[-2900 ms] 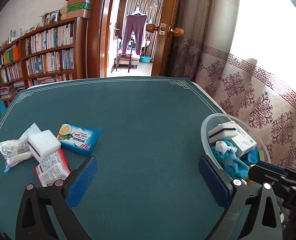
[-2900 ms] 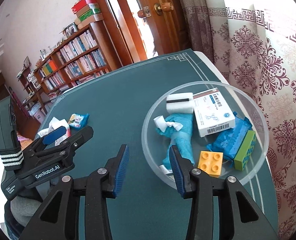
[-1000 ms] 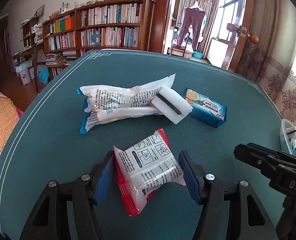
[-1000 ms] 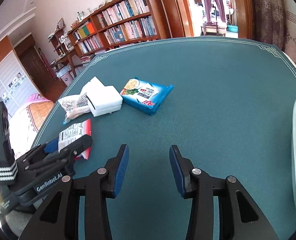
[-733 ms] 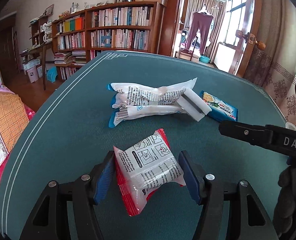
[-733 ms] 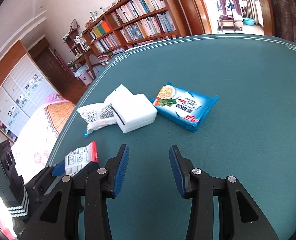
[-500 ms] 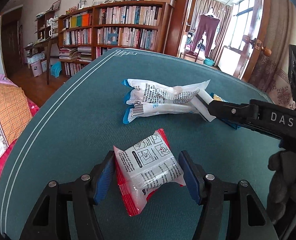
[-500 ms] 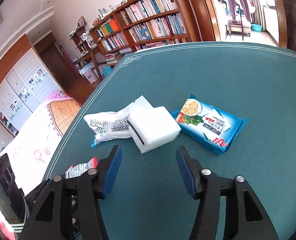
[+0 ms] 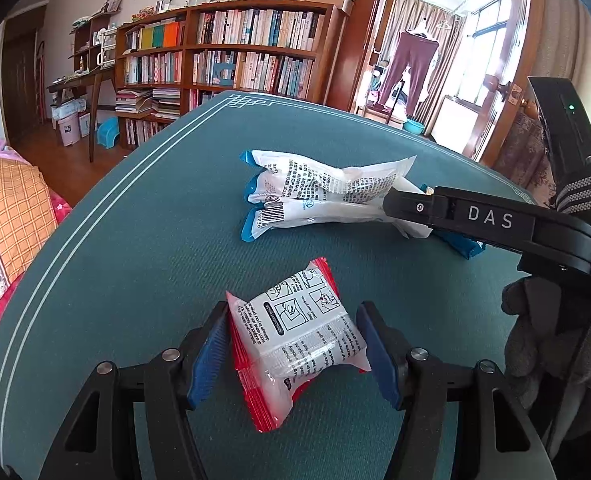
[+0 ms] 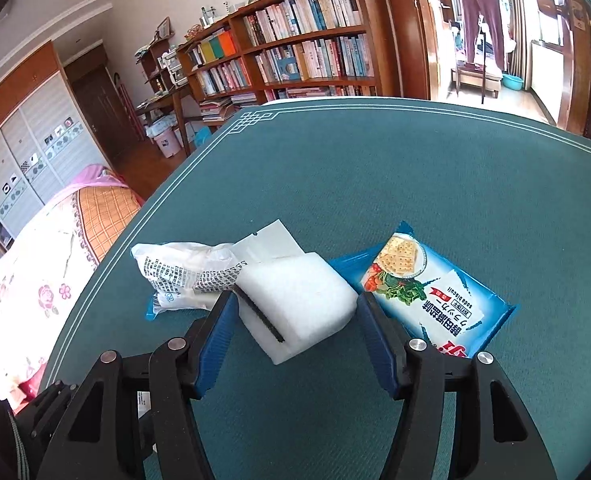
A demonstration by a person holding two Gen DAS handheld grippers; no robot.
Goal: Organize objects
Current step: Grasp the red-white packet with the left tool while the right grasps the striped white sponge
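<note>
Right gripper (image 10: pixel 295 332), closing, straddles the sponge (image 10: pixel 295 304); left gripper (image 9: pixel 291 344) pinches a packet (image 9: pixel 295 336) that could slip.

A lived-in home, part study, part bedroom.

Tall wooden bookshelves (image 9: pixel 231 56) packed with books line the wall, a bed with a checked and floral cover (image 10: pixel 55 240) stands beside the green-clothed table (image 10: pixel 455 184), and trousers (image 9: pixel 409 66) hang drying past the doorway.
</note>
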